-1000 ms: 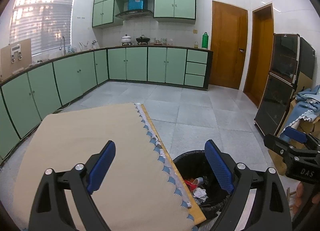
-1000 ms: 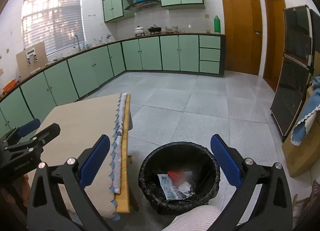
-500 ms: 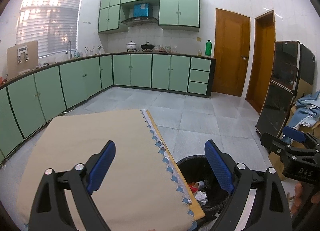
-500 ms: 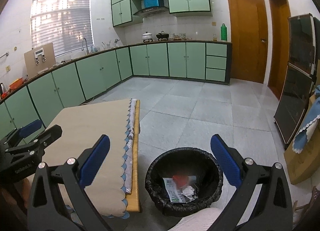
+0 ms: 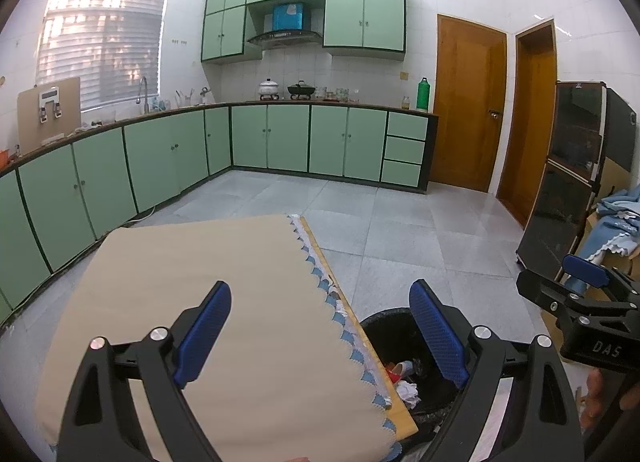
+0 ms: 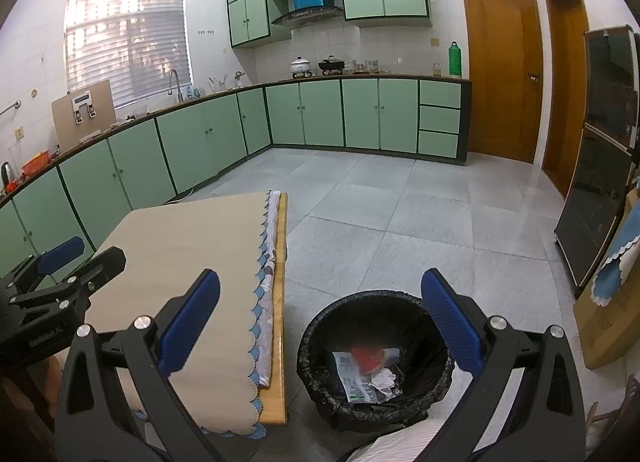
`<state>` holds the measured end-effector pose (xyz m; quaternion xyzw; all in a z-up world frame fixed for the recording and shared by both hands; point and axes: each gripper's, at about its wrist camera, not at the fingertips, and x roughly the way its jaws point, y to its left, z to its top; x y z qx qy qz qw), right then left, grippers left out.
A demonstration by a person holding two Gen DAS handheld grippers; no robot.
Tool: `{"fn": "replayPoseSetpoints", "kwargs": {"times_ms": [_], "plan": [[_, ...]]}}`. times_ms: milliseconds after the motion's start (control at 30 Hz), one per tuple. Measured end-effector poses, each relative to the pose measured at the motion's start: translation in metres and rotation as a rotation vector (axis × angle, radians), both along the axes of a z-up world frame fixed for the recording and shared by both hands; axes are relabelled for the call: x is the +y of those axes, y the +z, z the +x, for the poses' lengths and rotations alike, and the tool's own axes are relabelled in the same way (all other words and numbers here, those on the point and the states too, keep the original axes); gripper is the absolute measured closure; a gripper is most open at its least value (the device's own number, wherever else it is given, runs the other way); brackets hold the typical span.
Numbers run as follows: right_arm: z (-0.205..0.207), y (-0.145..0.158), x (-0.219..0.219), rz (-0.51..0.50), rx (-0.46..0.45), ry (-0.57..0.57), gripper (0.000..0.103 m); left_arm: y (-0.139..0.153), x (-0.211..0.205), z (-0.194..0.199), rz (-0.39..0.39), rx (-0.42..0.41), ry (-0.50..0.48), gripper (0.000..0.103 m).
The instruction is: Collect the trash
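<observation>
In a green-cabinet kitchen, the cloth-covered table [image 6: 176,262] is being shown bare while trash [image 6: 370,372] is lying in the black bin [image 6: 320,326] just beside it, so both wide-spread, empty grippers, left [image 5: 320,334] and right [image 6: 320,326], are best being kept apart during a final check.

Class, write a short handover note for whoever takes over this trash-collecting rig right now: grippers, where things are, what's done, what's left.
Left gripper: open, empty, above the table's cloth.
Right gripper: open, empty, above the trash bin.
Bin stands on the floor beside the table; paper scraps and a red item lie inside.
Done: no trash visible on the cloth.
Left: nothing visible to collect; check outside these views.
</observation>
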<state>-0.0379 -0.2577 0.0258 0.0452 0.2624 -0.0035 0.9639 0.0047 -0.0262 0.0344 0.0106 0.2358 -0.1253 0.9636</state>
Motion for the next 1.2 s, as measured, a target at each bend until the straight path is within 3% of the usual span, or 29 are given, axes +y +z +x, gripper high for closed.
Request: {"fn": "replayPoseSetpoints", "kwargs": {"times_ms": [1200], "plan": [[0.0, 0.0024, -0.0041, -0.007, -0.011, 0.01, 0.005, 0.0001, 0.0002, 0.0026, 0.005, -0.003, -0.002, 0.014]]}}
